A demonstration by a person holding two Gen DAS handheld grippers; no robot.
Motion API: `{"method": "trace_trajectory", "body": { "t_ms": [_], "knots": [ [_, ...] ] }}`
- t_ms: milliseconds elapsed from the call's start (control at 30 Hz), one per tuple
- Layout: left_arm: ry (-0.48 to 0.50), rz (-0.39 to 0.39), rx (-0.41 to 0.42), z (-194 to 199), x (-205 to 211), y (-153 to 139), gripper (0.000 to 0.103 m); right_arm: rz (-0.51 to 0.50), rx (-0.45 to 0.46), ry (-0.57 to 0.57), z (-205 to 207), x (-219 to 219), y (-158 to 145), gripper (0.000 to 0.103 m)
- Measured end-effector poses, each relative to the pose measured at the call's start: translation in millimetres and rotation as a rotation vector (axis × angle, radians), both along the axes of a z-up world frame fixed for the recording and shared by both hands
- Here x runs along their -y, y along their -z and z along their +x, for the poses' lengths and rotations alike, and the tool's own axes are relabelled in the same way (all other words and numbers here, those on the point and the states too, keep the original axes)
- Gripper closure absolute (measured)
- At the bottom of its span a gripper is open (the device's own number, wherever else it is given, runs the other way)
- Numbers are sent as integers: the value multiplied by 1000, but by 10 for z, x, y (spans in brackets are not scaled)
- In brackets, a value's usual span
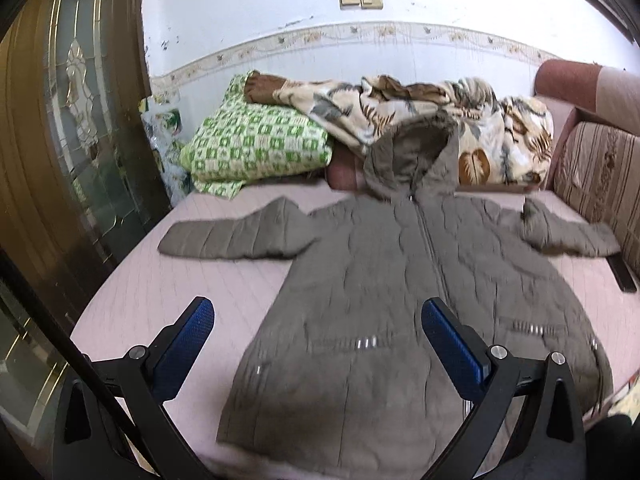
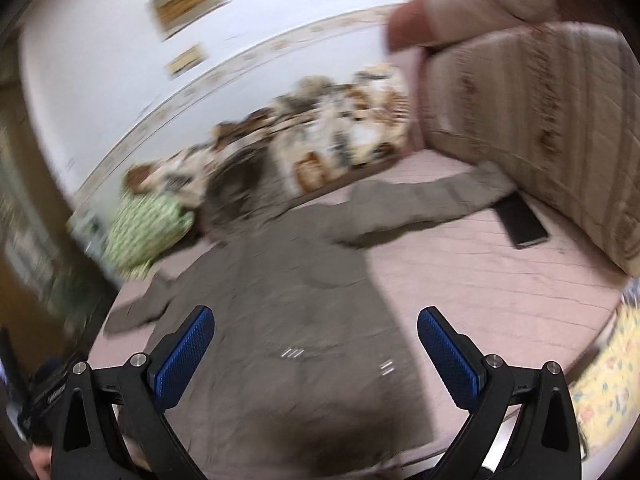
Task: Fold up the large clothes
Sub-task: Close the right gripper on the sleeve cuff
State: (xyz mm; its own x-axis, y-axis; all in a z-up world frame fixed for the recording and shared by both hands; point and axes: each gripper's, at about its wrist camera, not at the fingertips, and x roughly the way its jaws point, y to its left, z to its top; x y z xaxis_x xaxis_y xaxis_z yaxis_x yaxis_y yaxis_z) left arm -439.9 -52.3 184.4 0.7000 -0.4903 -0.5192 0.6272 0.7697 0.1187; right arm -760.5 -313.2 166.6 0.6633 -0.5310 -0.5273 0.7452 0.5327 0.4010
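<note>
Fingers (image 1: 200,332) of the left gripper (image 1: 318,312) and right gripper (image 2: 316,322) gape, empty, above the coat (image 1: 400,300) spread flat on the bed (image 1: 160,292).

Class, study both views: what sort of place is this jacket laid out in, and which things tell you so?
Probably a bedroom or living room at home. The grey hooded jacket lies on a pink quilted bed or sofa-bed, with a green checked pillow and a leaf-print blanket heaped against the wall.
</note>
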Motion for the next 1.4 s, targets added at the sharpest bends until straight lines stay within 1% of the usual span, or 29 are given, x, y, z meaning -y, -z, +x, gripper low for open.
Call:
{"method": "trace_trajectory", "body": {
  "t_ms": [133,200,233,300,400,433,467,500,567,667,733,800,833,933,1067,1133,1167,1233,1333,1367,1400],
  "knots": [
    [27,-33,14,200,185,3,0,90,47,117,-247,519,-5,0],
    [39,-36,26,302,318,19,0,120,102,171,-375,722,-17,0],
    [51,-42,34,359,412,49,0,118,105,214,-431,825,-26,0],
    [71,-46,45,453,622,111,0,128,97,250,-415,1049,-47,2],
    [112,-51,34,568,970,286,0,159,147,321,-510,1405,112,11],
    [125,-44,12,630,1094,393,0,171,156,333,-511,1498,164,19],
    [130,-39,-4,671,1164,474,0,195,166,348,-505,1686,261,24],
    [129,-25,-19,722,1232,586,0,212,165,365,-486,1836,339,26],
    [119,15,-39,798,1340,713,0,239,153,394,-433,2171,510,33],
    [137,26,-54,847,1450,804,0,254,129,432,-354,2604,739,38],
    [140,51,-51,859,1525,877,0,274,128,443,-316,2840,882,43],
    [149,83,-61,868,1625,975,0,278,94,466,-284,3082,963,43],
    [156,87,-75,875,1664,1009,0,272,63,482,-284,3203,1001,43],
    [171,78,-109,901,1729,1060,0,302,38,523,-367,3450,1181,43],
    [175,92,-113,909,1794,1126,0,329,9,565,-442,3679,1424,43],
    [177,96,-125,930,1818,1151,0,332,23,582,-500,3764,1499,43],
    [177,97,-130,940,1828,1161,0,319,20,582,-499,3790,1495,43],
    [182,102,-143,956,1848,1179,0,301,-15,568,-448,3857,1482,43],
    [185,113,-160,968,1870,1214,0,271,-26,535,-383,3931,1495,43],
    [186,114,-160,965,1871,1219,0,257,-38,528,-350,3941,1491,48],
    [187,117,-157,957,1873,1222,0,242,-58,518,-311,3959,1495,56]
  ]
}}
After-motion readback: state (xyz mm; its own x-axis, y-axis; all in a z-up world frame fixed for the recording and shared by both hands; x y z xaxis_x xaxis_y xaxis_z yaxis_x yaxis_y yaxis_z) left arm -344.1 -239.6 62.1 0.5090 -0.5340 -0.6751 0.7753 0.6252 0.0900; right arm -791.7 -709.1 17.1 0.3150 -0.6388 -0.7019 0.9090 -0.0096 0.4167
